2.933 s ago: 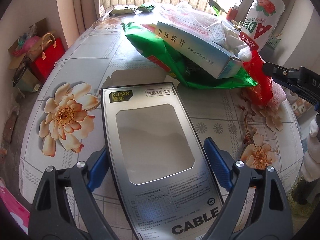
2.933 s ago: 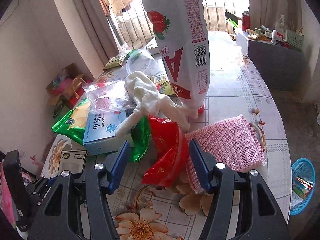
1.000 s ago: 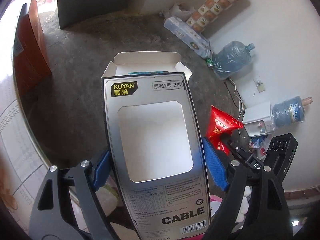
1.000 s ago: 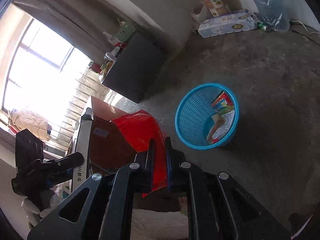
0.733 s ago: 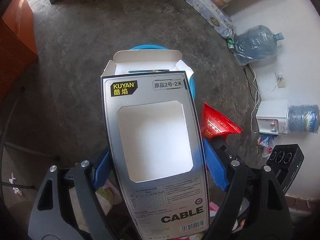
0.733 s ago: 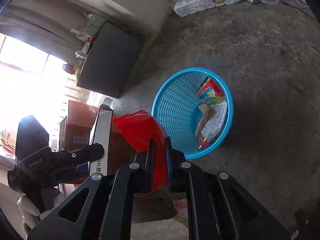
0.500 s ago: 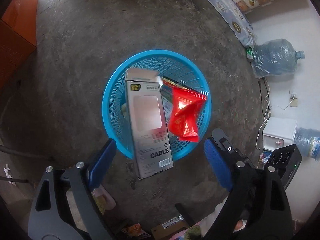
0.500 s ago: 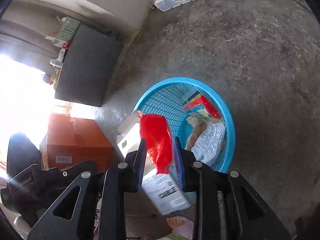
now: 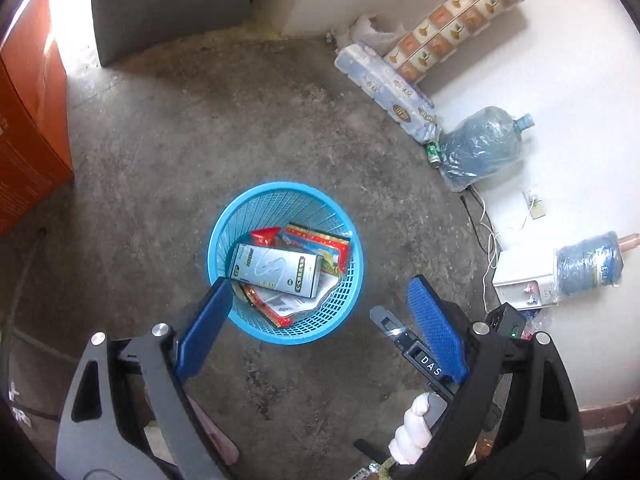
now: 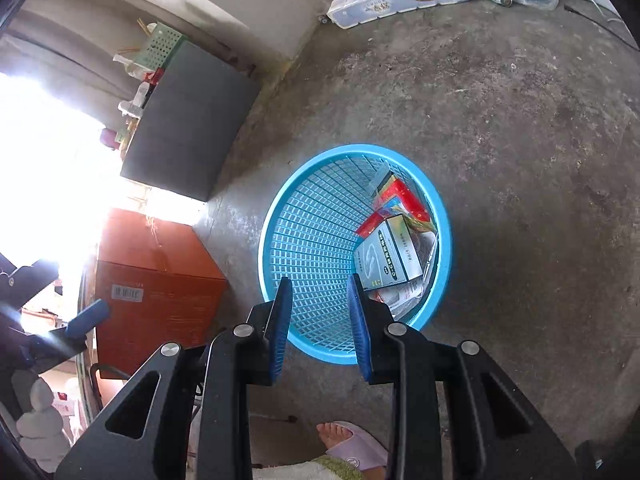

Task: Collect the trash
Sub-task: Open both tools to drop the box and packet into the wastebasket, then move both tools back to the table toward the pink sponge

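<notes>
A blue plastic basket [image 9: 256, 322] stands on the concrete floor; it also shows in the right wrist view [image 10: 304, 240]. Inside lie the grey cable box [image 9: 276, 270] [image 10: 386, 260] and red wrappers [image 9: 316, 242] [image 10: 396, 194]. My left gripper [image 9: 320, 306] is open and empty, held above the basket's near rim. My right gripper [image 10: 320, 304] is open and empty, also above the basket. The right gripper's finger [image 9: 394, 330] shows in the left wrist view, to the right of the basket.
An orange cardboard box [image 9: 28, 120] [image 10: 156, 292] stands left of the basket, a dark cabinet [image 10: 188, 136] behind it. Toilet-paper packs [image 9: 384, 88], water jugs [image 9: 480, 148] and cables lie along the white wall. A slippered foot [image 10: 352, 444] is near the bottom.
Both grippers carried their items from the table to the basket and opened. The cable box and red wrapper fell and now lie in the basket.
</notes>
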`<move>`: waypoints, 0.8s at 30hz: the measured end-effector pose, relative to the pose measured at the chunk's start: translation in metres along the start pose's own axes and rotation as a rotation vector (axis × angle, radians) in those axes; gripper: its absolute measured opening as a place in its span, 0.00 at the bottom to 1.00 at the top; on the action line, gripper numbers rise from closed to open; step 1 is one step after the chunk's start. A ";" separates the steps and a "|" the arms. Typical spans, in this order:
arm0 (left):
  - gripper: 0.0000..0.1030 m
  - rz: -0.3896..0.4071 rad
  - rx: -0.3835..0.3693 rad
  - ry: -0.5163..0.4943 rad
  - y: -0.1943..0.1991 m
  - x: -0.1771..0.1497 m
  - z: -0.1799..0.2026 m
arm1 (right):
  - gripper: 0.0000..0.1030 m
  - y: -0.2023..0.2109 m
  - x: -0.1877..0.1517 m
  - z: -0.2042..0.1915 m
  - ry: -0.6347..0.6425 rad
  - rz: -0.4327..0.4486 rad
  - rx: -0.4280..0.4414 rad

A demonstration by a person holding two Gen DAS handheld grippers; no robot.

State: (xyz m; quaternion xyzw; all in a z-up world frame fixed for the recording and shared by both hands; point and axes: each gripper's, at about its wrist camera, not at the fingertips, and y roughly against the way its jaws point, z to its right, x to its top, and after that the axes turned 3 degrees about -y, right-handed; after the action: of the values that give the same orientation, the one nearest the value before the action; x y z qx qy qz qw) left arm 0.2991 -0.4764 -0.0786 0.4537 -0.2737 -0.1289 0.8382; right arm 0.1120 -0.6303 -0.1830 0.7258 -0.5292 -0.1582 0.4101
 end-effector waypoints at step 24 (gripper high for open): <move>0.83 0.658 0.304 0.129 0.361 -0.305 -0.184 | 0.68 0.054 -0.211 -0.302 0.467 -0.343 0.377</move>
State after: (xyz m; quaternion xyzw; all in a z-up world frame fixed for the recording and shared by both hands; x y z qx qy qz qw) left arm 0.1443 -0.0080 0.0365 0.4679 -0.3676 0.2183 0.7735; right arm 0.1960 -0.3170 0.0006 0.8838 -0.3111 0.0460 0.3463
